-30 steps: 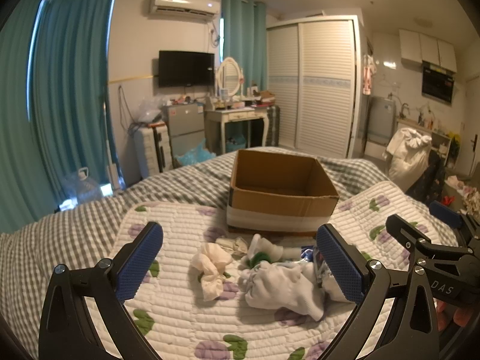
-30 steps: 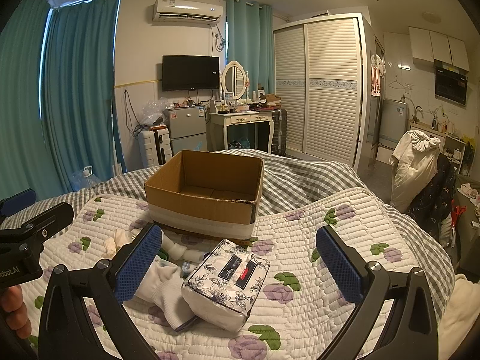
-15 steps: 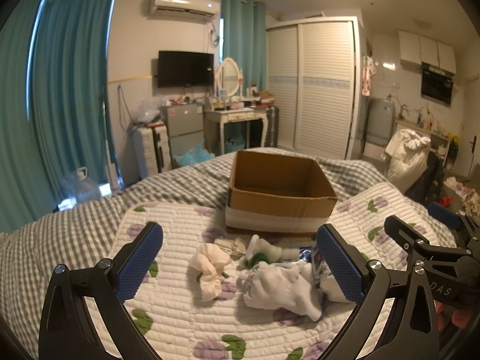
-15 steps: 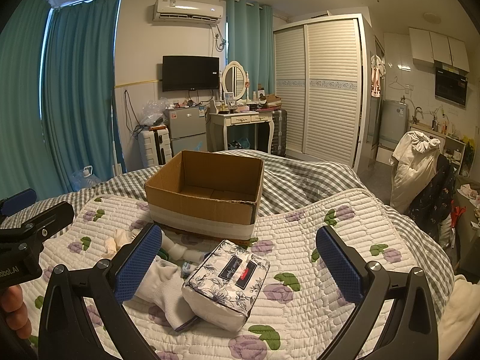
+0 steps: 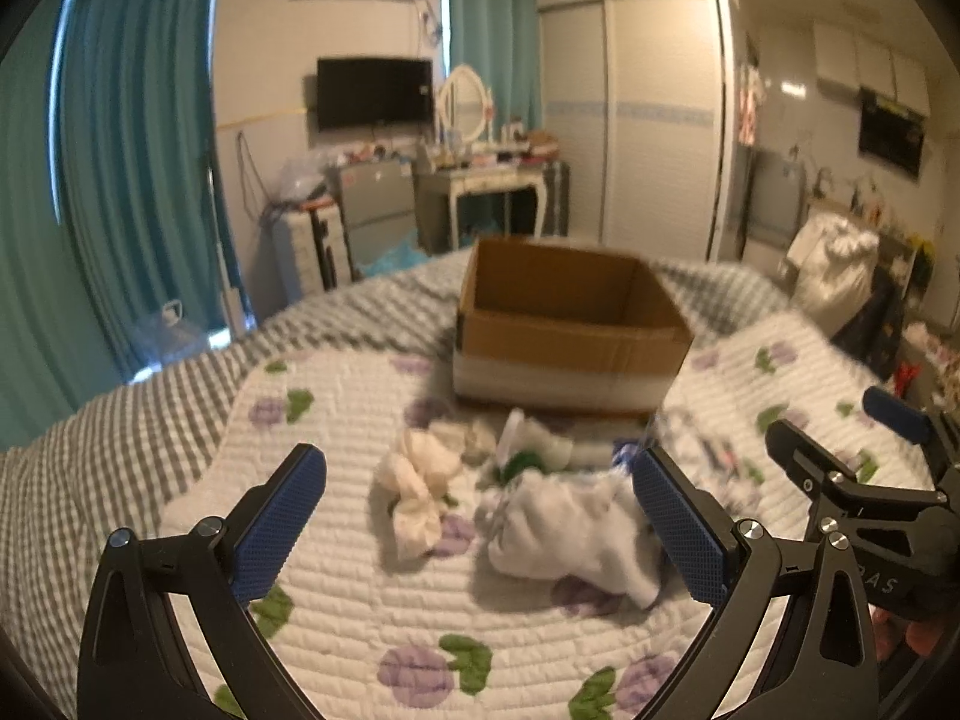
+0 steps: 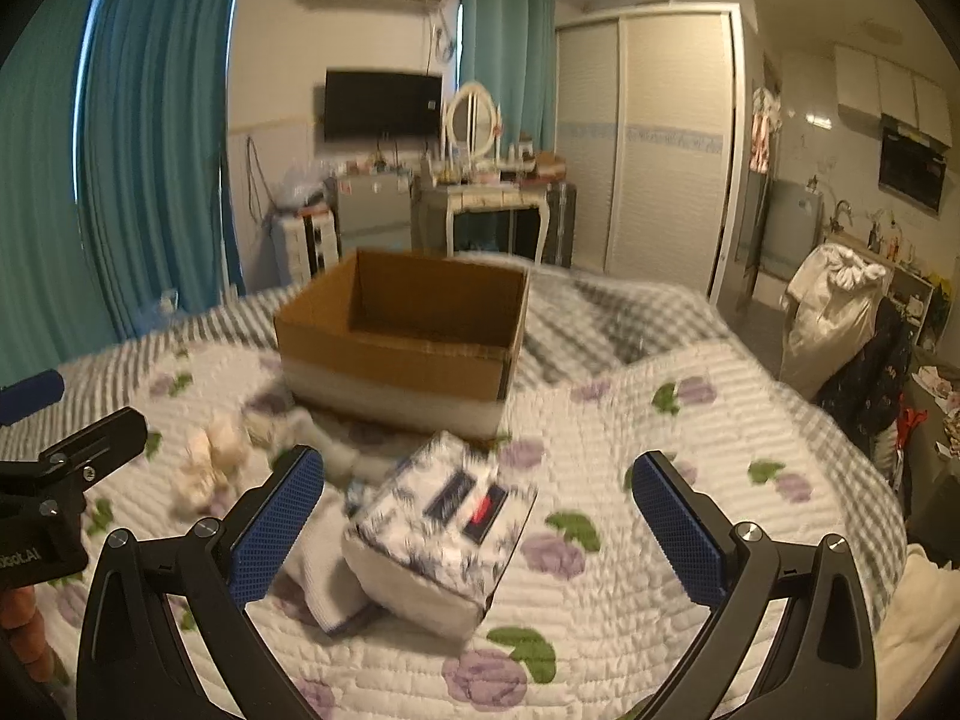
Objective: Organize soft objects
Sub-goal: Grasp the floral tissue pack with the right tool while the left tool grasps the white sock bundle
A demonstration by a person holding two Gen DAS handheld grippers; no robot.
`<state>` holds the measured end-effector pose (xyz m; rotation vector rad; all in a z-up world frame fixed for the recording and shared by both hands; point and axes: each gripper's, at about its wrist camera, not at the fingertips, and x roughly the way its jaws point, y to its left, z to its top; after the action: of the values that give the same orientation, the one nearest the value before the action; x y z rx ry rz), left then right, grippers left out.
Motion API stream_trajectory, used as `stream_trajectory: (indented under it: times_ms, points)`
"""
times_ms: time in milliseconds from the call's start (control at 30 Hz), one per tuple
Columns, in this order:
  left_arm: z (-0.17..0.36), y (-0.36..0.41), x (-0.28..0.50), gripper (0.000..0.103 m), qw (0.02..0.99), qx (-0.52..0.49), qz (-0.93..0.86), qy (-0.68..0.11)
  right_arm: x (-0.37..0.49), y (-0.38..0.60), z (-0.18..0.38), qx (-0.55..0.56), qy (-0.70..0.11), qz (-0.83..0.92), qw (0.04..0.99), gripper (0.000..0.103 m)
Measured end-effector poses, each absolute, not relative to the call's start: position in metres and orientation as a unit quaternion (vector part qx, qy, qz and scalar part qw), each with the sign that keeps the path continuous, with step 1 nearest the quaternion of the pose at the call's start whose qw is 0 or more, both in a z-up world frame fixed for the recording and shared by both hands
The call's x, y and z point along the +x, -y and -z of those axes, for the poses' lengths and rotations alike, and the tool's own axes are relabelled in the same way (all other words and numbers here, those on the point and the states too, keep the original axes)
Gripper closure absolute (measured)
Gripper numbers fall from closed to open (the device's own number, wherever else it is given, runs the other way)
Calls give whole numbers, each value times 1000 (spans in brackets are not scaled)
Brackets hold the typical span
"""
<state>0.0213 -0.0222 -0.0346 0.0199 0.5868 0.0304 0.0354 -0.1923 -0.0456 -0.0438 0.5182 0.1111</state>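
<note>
Left wrist view: left gripper (image 5: 480, 516) hung spread wide above white socks (image 5: 564, 531) before the cardboard box (image 5: 570, 342). Right gripper (image 6: 477, 519), fingers likewise apart, hovered over a floral tissue pack (image 6: 441, 534).

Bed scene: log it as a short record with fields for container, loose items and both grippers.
container: brown cardboard box, open top, no contents visible
loose items: floral tissue pack, white sock, cream crumpled cloth, all on the floral quilt in front of the box
left gripper: open, holding nothing
right gripper: open, holding nothing
</note>
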Motion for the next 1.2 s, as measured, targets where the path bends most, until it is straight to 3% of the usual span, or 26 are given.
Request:
stream_trajectory:
  times_ms: [433,567,700,800,1067,1133,1200]
  points:
    - [87,14,48,0,931,-7,-17,-365,83,187,120,11,-368,-70,927,4]
    - [96,20,52,0,926,7,-16,-377,93,185,133,25,-391,-89,916,12]
    - [100,25,54,0,924,18,-12,-382,92,194,129,39,-386,-104,916,28]
    - [104,31,57,0,922,25,-3,-385,88,206,118,56,-377,-113,918,35]
    - [116,56,71,0,919,28,35,-391,85,223,91,67,-342,-108,931,37]
    - [120,59,80,2,919,26,35,-393,88,225,92,71,-344,-109,930,37]
    - [125,59,88,15,915,16,45,-401,89,226,95,72,-349,-108,928,37]
